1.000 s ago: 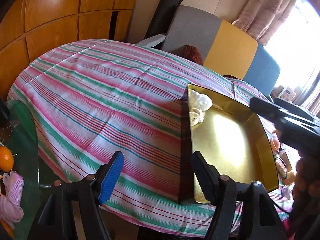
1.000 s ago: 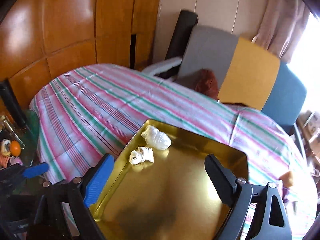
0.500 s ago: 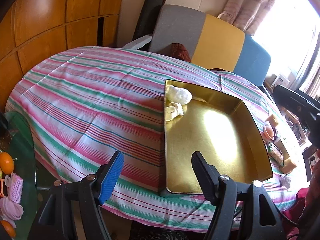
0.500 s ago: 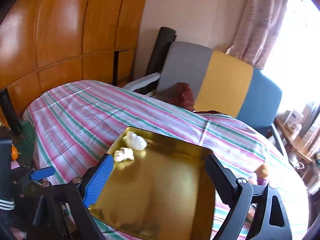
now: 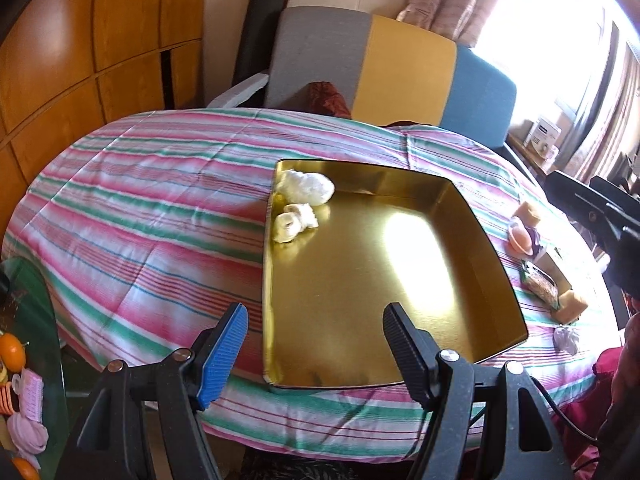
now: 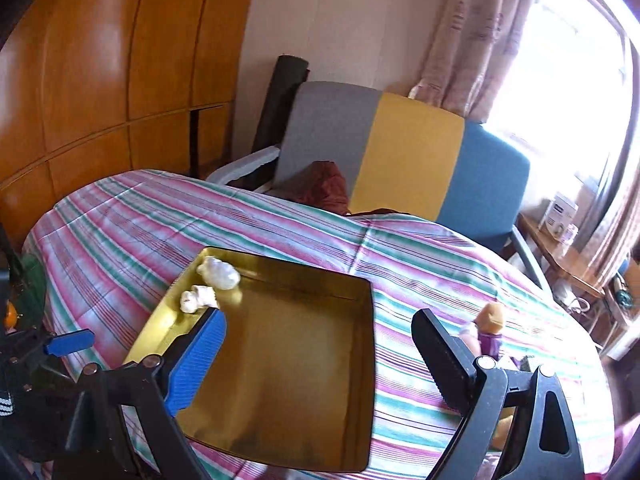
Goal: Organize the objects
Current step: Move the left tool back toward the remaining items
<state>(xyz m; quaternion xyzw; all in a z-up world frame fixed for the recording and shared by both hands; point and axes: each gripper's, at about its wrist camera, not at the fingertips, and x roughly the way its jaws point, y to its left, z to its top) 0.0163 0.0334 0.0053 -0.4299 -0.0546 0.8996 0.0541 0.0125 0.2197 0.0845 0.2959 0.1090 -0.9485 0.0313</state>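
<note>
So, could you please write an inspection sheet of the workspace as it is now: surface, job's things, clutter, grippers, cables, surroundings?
Surface: table under a striped cloth.
Job's things: gold tray on the cloth; two white pieces in its far left corner; small items on the cloth right of the tray.
Clutter: oranges and pink things on a glass side table at the left.
Grippers: left gripper open, holding nothing; right gripper open, holding nothing, above the tray.
Cables: one thin black cable beside the left gripper.
Surroundings: wood panels, grey, yellow and blue sofa, curtain, bright window.
</note>
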